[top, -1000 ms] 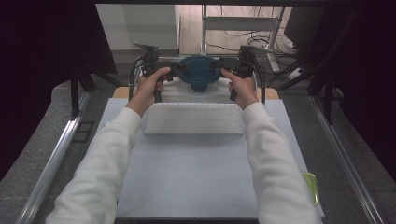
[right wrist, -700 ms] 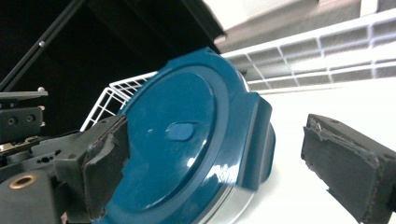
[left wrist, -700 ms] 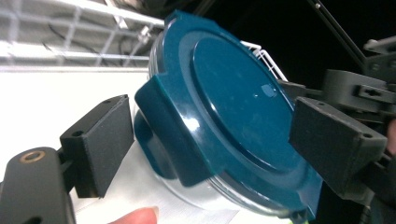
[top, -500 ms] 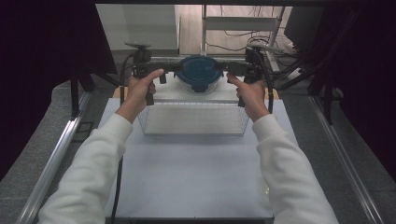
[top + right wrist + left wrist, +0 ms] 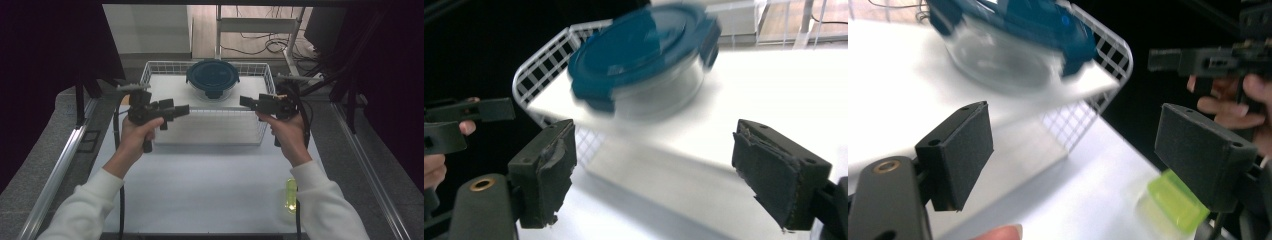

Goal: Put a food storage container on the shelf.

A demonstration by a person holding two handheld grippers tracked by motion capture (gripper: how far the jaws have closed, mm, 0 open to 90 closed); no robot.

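The container [image 5: 1013, 45] is smeared by motion blur in the left gripper view and cut off by the top edge at 12 o'clock. In the right gripper view its lid [image 5: 644, 42] is likewise blurred, so no clasp detail can be read. A green object [image 5: 1178, 200] at 4 o'clock is partly hidden behind a jaw and cannot be identified. In the high view, both sleeves [image 5: 80, 210] are cut off at 6 o'clock.

The high view looks forward and down over the white table [image 5: 210, 190] from the person's side. Each gripper view rides low and close, facing inward between its own jaws. All three share the wire basket [image 5: 150, 70] [image 5: 1108, 47] [image 5: 531, 75] and the blue-lidded container [image 5: 213, 76] [image 5: 1013, 25] [image 5: 644, 45].
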